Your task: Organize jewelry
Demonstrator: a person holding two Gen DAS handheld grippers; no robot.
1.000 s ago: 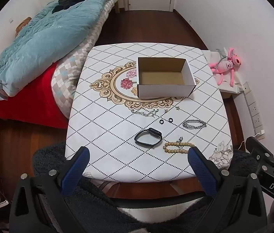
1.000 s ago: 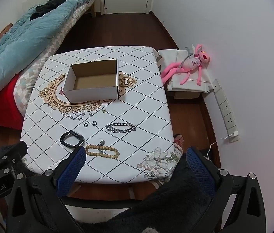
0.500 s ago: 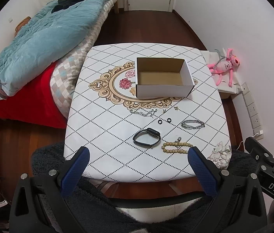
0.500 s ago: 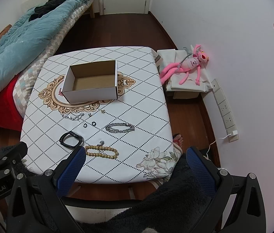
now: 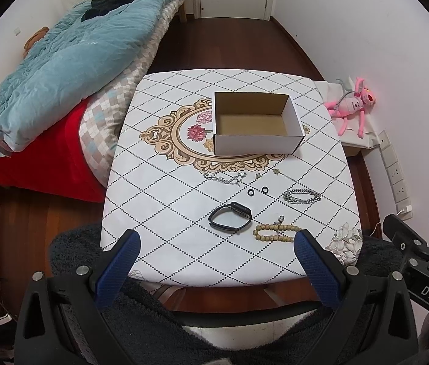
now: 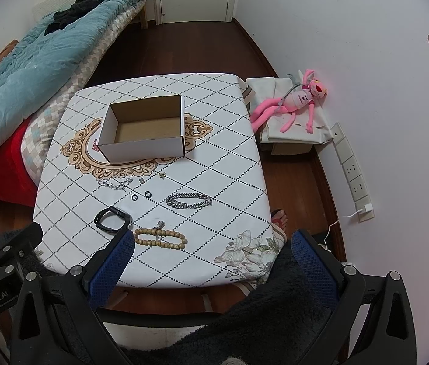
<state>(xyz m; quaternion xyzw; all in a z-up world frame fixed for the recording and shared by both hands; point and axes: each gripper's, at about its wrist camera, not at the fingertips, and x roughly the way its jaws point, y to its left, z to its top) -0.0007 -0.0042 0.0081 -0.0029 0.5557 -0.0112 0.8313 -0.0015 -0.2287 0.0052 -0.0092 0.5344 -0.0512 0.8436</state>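
A table (image 5: 165,213) under a white diamond-patterned cloth carries an open cardboard box (image 5: 255,138) toward its far side. Nearer lie a thin silver chain (image 5: 225,178), two small black rings (image 5: 257,191), a silver link bracelet (image 5: 302,196), a black wristband (image 5: 229,220) and a wooden bead bracelet (image 5: 273,232).

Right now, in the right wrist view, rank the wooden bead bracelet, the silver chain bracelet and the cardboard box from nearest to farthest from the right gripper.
1. Wooden bead bracelet: nearest the right gripper, at the table's near edge, beside its left finger.
2. Silver chain bracelet: mid-table, farther back.
3. Cardboard box: farthest, on the gold ornament print, open and empty.
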